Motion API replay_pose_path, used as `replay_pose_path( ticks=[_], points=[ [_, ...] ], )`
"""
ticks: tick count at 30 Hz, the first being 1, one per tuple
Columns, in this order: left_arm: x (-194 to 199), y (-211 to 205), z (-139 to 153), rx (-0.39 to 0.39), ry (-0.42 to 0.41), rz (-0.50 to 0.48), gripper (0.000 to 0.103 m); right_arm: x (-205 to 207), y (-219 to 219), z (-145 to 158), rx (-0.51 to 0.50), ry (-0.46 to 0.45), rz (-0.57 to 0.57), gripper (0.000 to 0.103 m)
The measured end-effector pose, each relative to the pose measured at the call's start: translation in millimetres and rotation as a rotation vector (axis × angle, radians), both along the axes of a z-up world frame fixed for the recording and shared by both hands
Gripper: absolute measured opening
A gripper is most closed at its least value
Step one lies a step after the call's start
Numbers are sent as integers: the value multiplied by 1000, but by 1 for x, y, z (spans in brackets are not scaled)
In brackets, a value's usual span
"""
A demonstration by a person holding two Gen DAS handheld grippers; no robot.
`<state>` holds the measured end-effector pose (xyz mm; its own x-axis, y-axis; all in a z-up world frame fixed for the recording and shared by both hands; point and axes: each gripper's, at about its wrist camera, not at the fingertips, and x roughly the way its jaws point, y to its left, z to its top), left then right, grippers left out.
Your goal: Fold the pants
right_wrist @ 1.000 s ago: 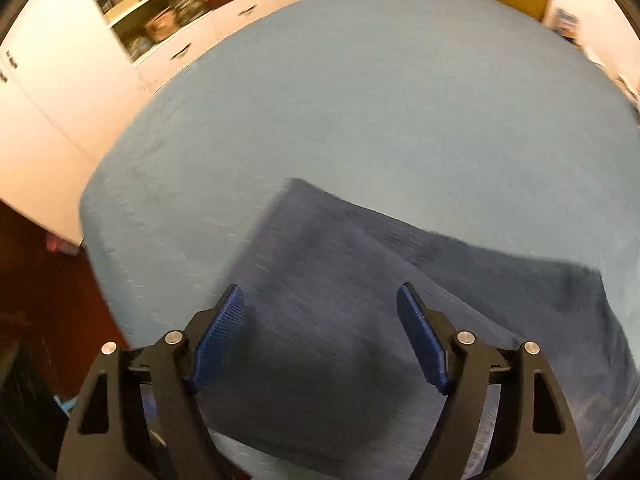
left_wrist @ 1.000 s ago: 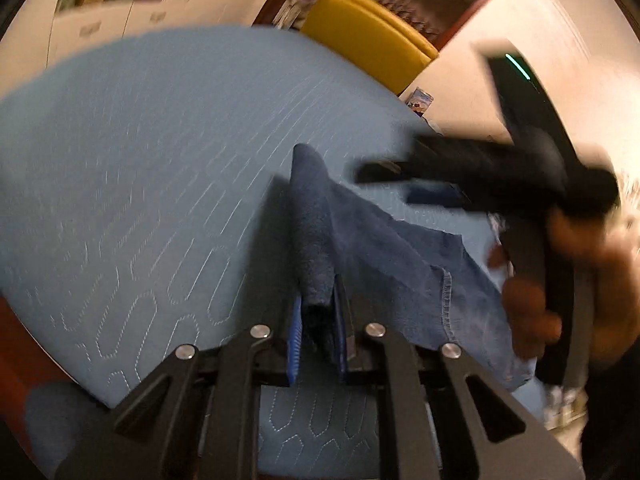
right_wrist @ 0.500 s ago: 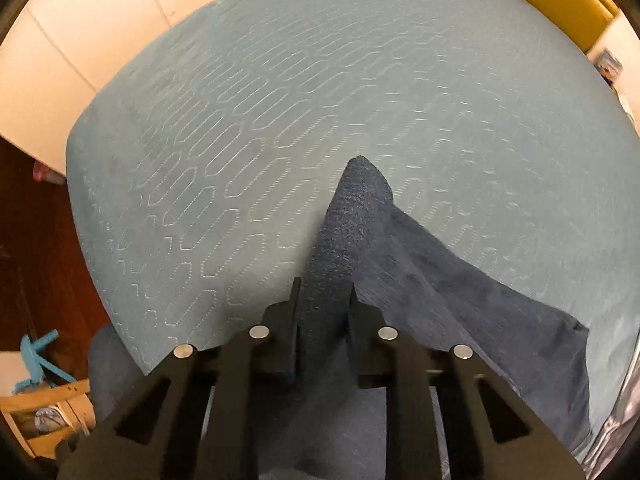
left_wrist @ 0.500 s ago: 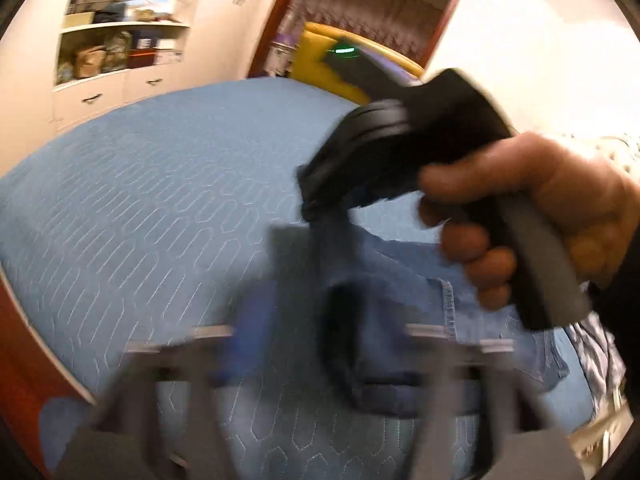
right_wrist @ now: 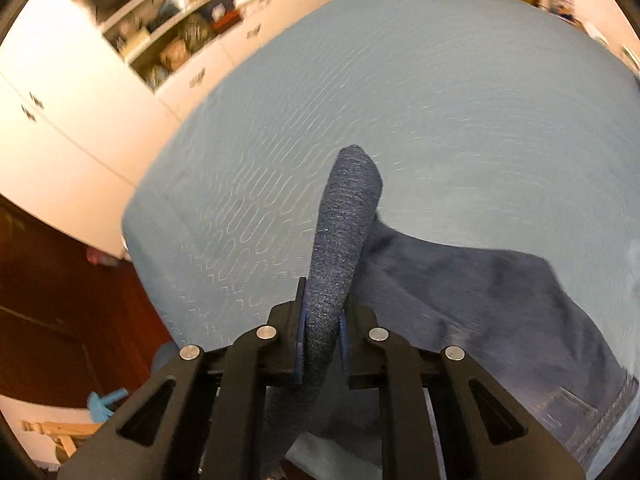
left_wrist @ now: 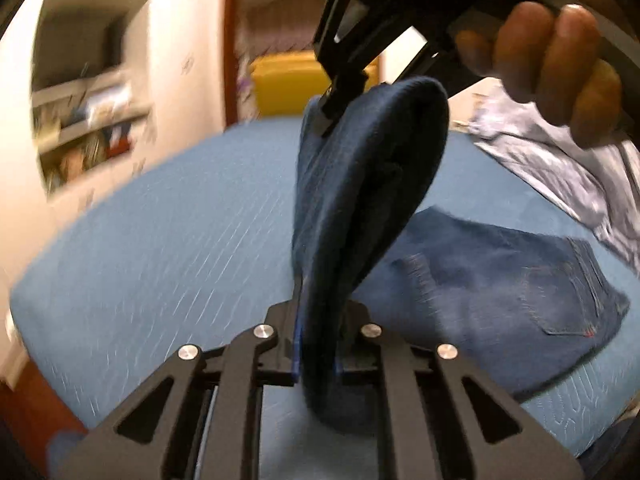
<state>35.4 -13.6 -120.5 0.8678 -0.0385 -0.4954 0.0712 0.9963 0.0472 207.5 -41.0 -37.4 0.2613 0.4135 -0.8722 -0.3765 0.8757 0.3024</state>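
Observation:
Blue denim pants (left_wrist: 500, 280) lie on a blue quilted bed (left_wrist: 160, 264). My left gripper (left_wrist: 318, 352) is shut on a fold of the pants' dark fabric and holds it lifted off the bed. My right gripper (right_wrist: 322, 344) is shut on another fold of the pants (right_wrist: 344, 232), raised above the bed (right_wrist: 460, 100). In the left wrist view the right gripper (left_wrist: 332, 112) shows ahead and higher, held by a hand, with the denim arched between both grippers. The waist part with a back pocket (left_wrist: 560, 296) lies flat to the right.
A white shelf unit with drawers (right_wrist: 188, 48) stands past the bed's far left side. A yellow headboard (left_wrist: 288, 84) is at the far end. Grey patterned cloth (left_wrist: 560, 168) lies on the bed at the right. A dark wooden floor (right_wrist: 60, 300) is at the left.
My right gripper closed on the pants, and both grippers have lifted the fabric off the bed. The left gripper, shut a second ago and blurred half a second ago, is shut now.

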Motion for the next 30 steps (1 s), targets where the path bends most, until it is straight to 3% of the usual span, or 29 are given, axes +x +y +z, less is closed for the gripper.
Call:
replay_pose_path(
  ticks=[5, 7, 11, 13, 15, 18, 20, 23, 30],
  points=[
    [-27, -114, 15, 202, -123, -170, 11, -27, -138, 31, 89, -57, -129, 12],
    [-39, -160, 10, 269, -150, -240, 11, -43, -200, 28, 106, -74, -198, 12],
    [-52, -250, -35, 430, -164, -388, 11, -64, -309, -23, 147, -43, -332, 12],
    [-60, -279, -64, 503, -150, -447, 19, -65, -348, -63, 170, -8, -369, 12],
    [-67, -296, -89, 594, -147, -488, 48, -65, -371, -105, 149, 37, -385, 13],
    [-80, -299, -95, 663, -207, -471, 50, -66, -381, -144, 162, 75, -371, 24],
    [-87, -304, -87, 660, -237, -455, 56, -66, -385, -145, 207, 56, -363, 24],
    [-98, -320, -82, 704, -309, -472, 58, -62, -394, -142, 226, 44, -344, 27],
    [-119, -334, -93, 747, -324, -557, 58, -42, -390, -144, 235, 60, -316, 28]
  ],
)
